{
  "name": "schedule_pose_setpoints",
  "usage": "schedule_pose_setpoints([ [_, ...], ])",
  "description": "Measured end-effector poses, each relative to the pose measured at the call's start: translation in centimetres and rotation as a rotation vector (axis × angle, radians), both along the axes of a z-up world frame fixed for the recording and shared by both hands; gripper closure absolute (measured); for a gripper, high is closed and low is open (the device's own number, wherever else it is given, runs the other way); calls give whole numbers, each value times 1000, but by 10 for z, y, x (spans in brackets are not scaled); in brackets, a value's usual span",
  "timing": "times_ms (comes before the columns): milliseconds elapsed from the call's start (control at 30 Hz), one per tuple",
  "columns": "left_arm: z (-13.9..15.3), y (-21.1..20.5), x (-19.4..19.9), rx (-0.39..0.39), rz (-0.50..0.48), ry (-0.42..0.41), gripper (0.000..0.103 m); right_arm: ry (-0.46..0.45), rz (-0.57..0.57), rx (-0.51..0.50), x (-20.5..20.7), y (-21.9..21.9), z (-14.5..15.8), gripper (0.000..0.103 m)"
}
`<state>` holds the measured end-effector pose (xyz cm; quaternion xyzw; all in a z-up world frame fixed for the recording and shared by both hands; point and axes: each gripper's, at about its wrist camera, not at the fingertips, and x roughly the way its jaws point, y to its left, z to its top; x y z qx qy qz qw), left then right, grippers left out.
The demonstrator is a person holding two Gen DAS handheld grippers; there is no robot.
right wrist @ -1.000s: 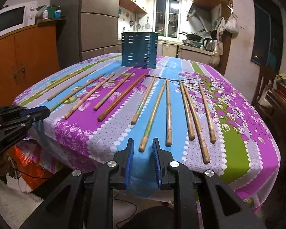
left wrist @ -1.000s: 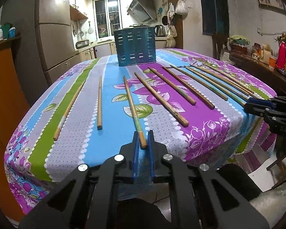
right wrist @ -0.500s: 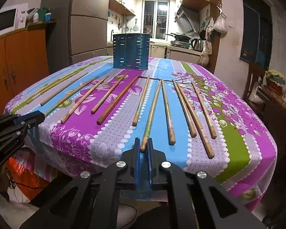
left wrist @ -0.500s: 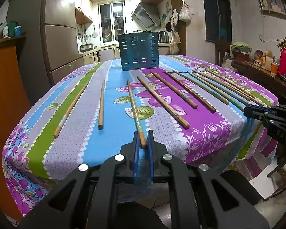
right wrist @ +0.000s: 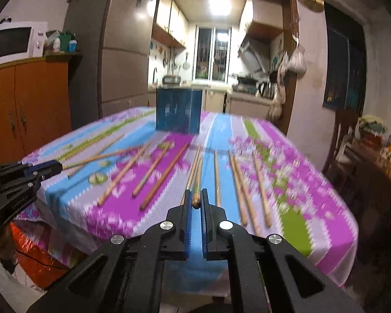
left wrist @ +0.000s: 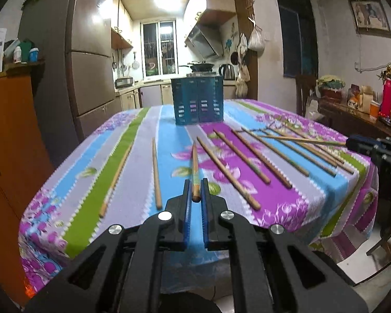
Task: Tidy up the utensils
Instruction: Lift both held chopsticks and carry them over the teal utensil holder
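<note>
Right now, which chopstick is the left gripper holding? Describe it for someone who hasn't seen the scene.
Start at the blue slotted holder on the floral tablecloth. The held chopstick runs from there toward the near edge. Unlike its neighbours, its butt sits clamped in the left gripper.

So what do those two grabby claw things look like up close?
Both look alike. The left gripper and right gripper are black plastic, with angular arms that have cut-out holes and round silver bolts at the joints. Each has two flat fingers lined with ridged blue pads. Seen from the side, the left one shows small screws and faint pale lettering, too blurred to read. No cables or sleeves show.
</note>
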<state>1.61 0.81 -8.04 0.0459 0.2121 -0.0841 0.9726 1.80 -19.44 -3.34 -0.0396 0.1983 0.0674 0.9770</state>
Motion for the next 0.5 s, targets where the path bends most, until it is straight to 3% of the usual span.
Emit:
schedule_pose_setpoints([
  [300,51,10,26,-44,-24,-4,98,-124,58,-18,26,-12,66,96],
  [500,93,9,53,-23,-54,-15,98,-136,103,10,61,-22,104,96],
])
